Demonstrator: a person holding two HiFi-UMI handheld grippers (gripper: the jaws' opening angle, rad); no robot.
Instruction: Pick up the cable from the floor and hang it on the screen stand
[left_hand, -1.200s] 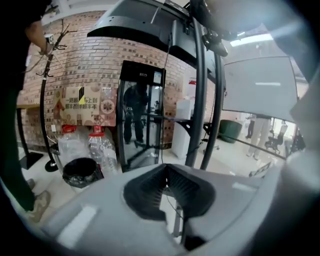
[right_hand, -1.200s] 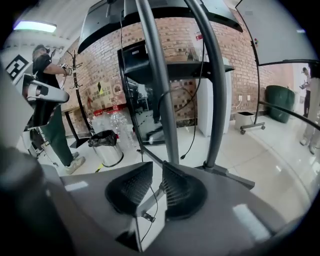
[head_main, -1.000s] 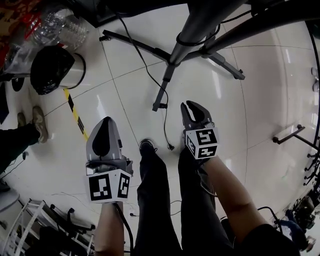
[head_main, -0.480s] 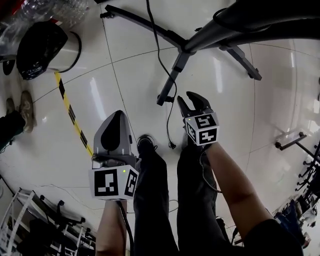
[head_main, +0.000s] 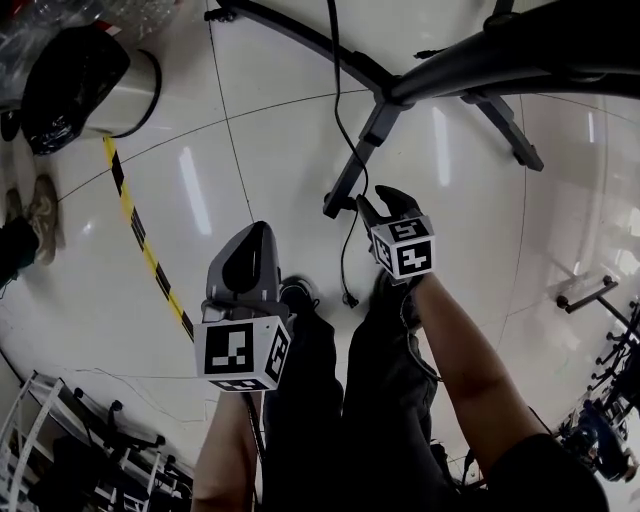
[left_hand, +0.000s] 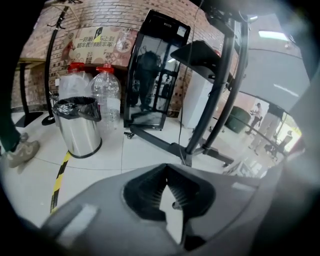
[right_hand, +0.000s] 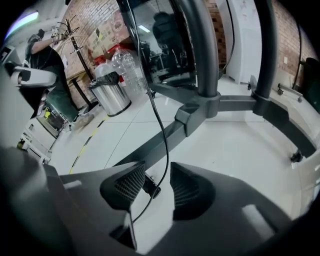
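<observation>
We see the thin black rubbery cable (right_hand: 160, 122) running down past the dark tubular metal screen stand (right_hand: 202, 107) onto the glossy white tiled floor (head_main: 250, 150). It passes untouched between the 2 ribbed pads (right_hand: 129, 184) of our right gripper (right_hand: 157, 172), whose jaws have just been opening wide. Our left gripper (left_hand: 166, 167) has its jaws together, empty.

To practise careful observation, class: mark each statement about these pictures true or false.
1. The right gripper is clamped on the cable. False: its jaws have just been opening, and the cable runs between them ungripped.
2. The bin is lined in black. True.
3. The left gripper has its jaws wide apart. False: they are shut, with nothing between them.
4. Striped tape lies on the floor. True.
</observation>
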